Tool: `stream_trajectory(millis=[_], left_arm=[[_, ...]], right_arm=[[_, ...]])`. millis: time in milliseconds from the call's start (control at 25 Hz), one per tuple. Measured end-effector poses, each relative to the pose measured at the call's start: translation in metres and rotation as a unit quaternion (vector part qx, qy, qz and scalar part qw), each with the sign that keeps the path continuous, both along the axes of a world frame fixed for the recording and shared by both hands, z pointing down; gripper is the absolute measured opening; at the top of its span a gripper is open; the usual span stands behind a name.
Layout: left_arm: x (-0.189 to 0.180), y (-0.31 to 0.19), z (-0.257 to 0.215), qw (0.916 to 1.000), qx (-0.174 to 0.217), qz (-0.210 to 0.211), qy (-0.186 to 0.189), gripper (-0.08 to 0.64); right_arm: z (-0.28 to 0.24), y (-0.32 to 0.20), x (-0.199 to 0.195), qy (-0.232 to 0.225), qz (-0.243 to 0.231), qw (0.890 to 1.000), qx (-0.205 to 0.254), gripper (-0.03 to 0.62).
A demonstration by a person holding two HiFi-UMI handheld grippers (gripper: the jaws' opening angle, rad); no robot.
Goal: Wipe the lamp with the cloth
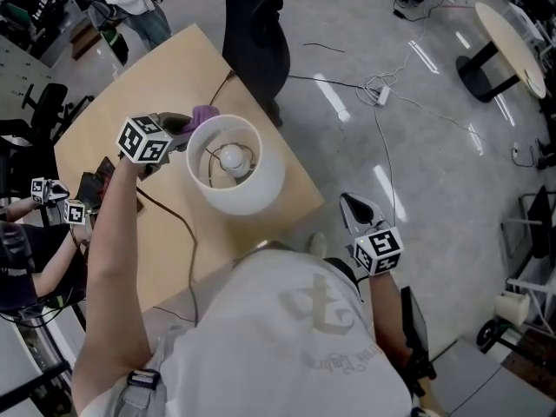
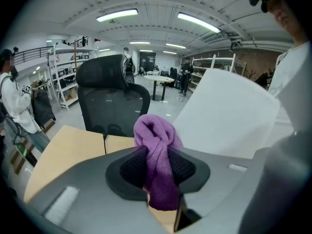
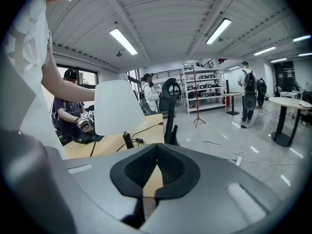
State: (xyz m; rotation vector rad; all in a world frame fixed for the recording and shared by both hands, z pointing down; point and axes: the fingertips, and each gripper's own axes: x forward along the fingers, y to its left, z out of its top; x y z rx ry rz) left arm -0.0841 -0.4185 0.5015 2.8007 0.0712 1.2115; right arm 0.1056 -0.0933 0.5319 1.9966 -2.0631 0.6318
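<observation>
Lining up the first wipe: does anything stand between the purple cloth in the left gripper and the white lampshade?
Nothing visible does. The left gripper holds the purple knitted cloth right beside the white round lampshade, and no object shows between them.

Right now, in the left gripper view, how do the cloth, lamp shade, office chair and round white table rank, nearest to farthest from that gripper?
1. Cloth, pinched between the fingers.
2. Lamp shade, close on the right.
3. Office chair, beyond the wooden table, left of centre.
4. Round white table, far back across the hall.
</observation>
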Motion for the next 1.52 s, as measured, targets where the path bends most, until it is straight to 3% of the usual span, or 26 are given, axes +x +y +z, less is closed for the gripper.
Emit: stream_trajectory(millis=[240,400,560,640,920,1080,1240,1360,1520], left_arm=[[0.018,0.002,-0.087,0.9953,-0.010,0.011,0.096,0.112],[0.030,0.019,-0.131,0.9905,-0.010,0.062,0.122,0.112],[0.041,0.029,-0.129,0.9883,0.017,0.123,0.088,0.112],[0.044,0.028,-0.118,0.9881,0.011,0.137,0.070,0.112],[0.048,0.021,-0.051,0.9872,0.004,0.159,-0.017,0.112],[0.053,0.015,-0.018,0.9875,-0.003,0.152,-0.043,0.112],[0.058,0.008,0.012,0.9848,0.023,0.155,-0.075,0.112],[0.062,0.006,0.011,0.9824,0.039,0.165,-0.078,0.112],[0.075,0.006,-0.035,0.9811,0.051,0.182,-0.041,0.112]], right_arm=[[-0.004,0.002,0.004,-0.002,0.004,1.000,0.006,0.012],[-0.005,0.003,0.008,-0.003,0.009,1.000,0.010,0.012],[-0.005,0.005,0.011,-0.006,0.016,1.000,0.012,0.012],[-0.005,0.007,0.014,-0.006,0.019,1.000,0.012,0.012],[-0.002,0.025,0.026,-0.005,0.047,0.999,0.007,0.012],[-0.003,0.037,0.031,-0.004,0.066,0.998,0.003,0.012],[-0.002,0.046,0.037,-0.002,0.079,0.997,-0.002,0.012],[-0.004,0.047,0.040,-0.002,0.081,0.997,-0.003,0.012],[-0.004,0.042,0.042,-0.005,0.076,0.997,-0.003,0.012]])
